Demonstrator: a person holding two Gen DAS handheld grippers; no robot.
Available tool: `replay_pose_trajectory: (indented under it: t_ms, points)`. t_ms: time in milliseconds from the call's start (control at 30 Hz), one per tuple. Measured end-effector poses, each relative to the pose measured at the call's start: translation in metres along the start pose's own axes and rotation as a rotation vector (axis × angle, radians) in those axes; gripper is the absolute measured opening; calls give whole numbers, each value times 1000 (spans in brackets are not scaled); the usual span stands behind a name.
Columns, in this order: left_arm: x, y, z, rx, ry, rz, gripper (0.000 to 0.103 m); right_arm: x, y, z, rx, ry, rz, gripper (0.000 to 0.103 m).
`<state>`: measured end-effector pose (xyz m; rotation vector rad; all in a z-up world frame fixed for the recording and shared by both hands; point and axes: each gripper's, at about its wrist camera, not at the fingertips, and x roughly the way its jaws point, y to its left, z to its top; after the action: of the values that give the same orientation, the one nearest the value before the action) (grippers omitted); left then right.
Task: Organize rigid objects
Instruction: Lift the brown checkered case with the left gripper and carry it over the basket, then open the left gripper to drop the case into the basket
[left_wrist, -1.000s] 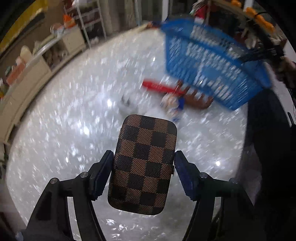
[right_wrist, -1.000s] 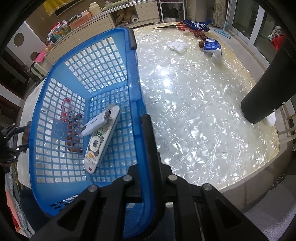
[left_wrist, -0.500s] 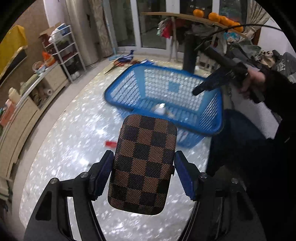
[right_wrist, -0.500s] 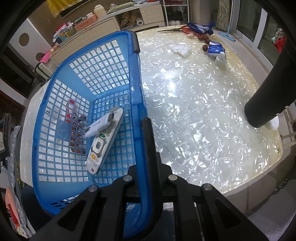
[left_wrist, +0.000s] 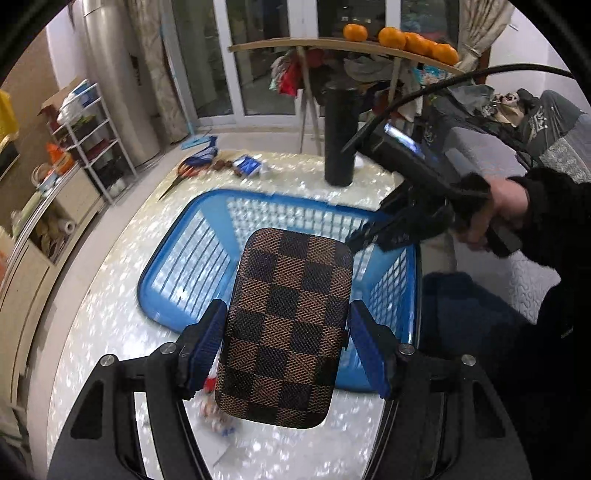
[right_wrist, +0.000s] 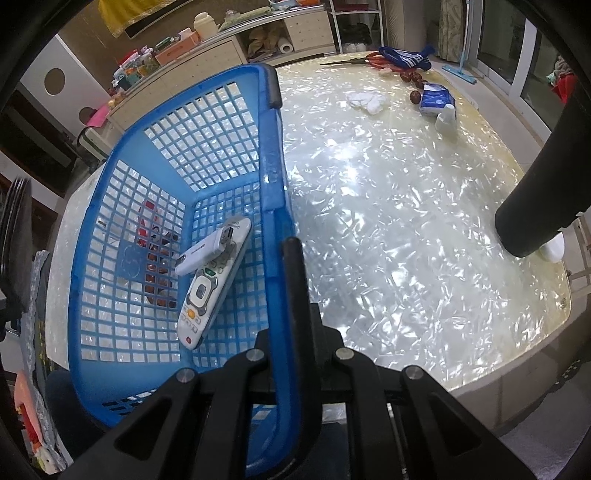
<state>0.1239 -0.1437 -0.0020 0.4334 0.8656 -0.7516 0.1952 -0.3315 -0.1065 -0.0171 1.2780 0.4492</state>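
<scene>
A: Case (left_wrist: 282, 328), the checkered one, where was it?
B: Clamped between the left gripper's (left_wrist: 286, 350) fingers (left_wrist: 205, 347), above the blue basket (left_wrist: 177, 273) on the counter (left_wrist: 99, 325).
A: The right gripper (right_wrist: 286, 280)?
B: Fingers pinched on the basket's rim

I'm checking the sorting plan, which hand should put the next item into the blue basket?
Left, probably. Its claw already holds the checkered case above the blue basket, while the right claw is clamped on the basket's rim.

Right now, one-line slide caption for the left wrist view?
Left claw holds a checkered case over the blue basket; right claw grips its rim.
</scene>
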Motion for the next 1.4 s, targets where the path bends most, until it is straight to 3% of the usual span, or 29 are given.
replay_pose_trajectory:
  t_ms: [267, 867, 1400]
  points:
    - [41, -8, 18, 49, 43, -33, 71, -3, 0, -2, -3, -3, 11, 8]
    - [126, -8, 14, 119, 214, -64, 71, -4, 0, -3, 0, -22, 27, 8]
    - [151, -8, 6, 143, 313, -42, 71, -3, -3, -4, 8, -25, 44, 8]
